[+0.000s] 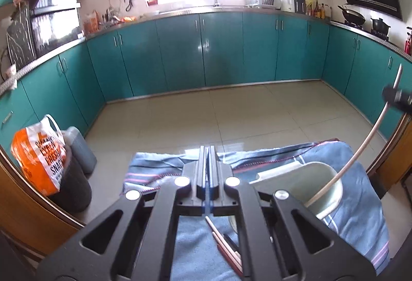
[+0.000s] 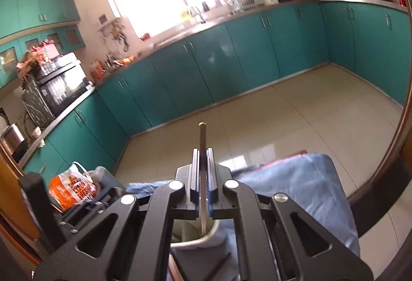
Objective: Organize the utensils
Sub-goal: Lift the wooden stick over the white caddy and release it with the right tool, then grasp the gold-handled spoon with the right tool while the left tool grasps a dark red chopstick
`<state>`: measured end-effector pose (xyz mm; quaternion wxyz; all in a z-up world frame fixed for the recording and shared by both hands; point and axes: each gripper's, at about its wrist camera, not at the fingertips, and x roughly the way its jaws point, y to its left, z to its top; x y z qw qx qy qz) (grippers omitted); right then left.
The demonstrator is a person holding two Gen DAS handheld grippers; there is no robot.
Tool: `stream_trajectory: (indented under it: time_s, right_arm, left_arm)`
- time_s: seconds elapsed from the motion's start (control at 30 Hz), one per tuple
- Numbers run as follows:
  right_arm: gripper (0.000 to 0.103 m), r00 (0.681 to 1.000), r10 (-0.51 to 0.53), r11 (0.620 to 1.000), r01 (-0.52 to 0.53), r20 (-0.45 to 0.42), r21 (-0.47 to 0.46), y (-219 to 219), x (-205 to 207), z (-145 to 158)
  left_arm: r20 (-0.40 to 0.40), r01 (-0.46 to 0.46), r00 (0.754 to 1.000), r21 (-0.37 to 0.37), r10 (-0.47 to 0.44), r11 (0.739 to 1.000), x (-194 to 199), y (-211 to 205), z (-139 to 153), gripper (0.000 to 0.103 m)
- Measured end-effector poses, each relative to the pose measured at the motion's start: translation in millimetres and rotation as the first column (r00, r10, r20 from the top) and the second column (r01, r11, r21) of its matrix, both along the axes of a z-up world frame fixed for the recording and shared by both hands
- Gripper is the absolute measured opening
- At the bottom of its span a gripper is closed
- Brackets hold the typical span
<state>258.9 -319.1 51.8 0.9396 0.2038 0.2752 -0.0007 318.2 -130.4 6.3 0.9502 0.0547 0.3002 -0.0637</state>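
Chopstick [image 2: 202,152], pale, one piece: clamped upright in the right gripper [image 2: 203,165], lower end dipping into the green holder [image 1: 319,178] on the blue cloth [image 1: 360,203], apparently for dropping in; left gripper [image 1: 208,152] closed, empty, spare chopsticks [image 1: 226,245] beneath.
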Motion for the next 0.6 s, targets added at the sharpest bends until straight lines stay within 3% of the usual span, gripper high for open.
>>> stream_trajectory:
  time_s: [0.13,0.2,0.23,0.27,0.4,0.53,0.6]
  right_arm:
    - [0.007,0.999,-0.006,1.000,0.005,-0.032,-0.025,0,-4,-12]
    - [0.020,0.999,-0.014,0.999,0.012,-0.045,-0.046,0,-7,-17]
    - [0.036,0.999,-0.017,0.998,0.014,-0.051,-0.053,0,-9,-18]
    - [0.045,0.998,-0.017,0.998,0.014,-0.052,-0.055,0,-11,-19]
    - [0.048,0.997,-0.002,0.998,-0.003,-0.080,-0.063,2,-29,-27]
    - [0.049,0.993,0.014,0.994,-0.026,-0.116,-0.104,8,-66,-44]
    - [0.049,0.983,0.028,0.990,-0.052,-0.182,-0.131,13,-75,-62]
  left_arm:
    - [-0.016,0.001,1.000,-0.029,-0.001,1.000,0,7,-4,0.006]
    - [-0.024,-0.003,1.000,-0.056,0.001,0.998,-3,12,-4,0.021]
    - [-0.027,-0.003,1.000,-0.073,0.001,0.997,-4,15,-5,0.026]
    - [-0.028,-0.003,1.000,-0.090,0.001,0.996,-6,19,-6,0.035]
    - [-0.021,0.006,1.000,-0.134,-0.008,0.991,-17,31,-3,0.058]
    - [-0.015,0.006,1.000,-0.206,-0.009,0.978,-44,57,0,0.070]
    - [-0.015,0.002,1.000,-0.227,-0.005,0.974,-58,71,-3,0.072]
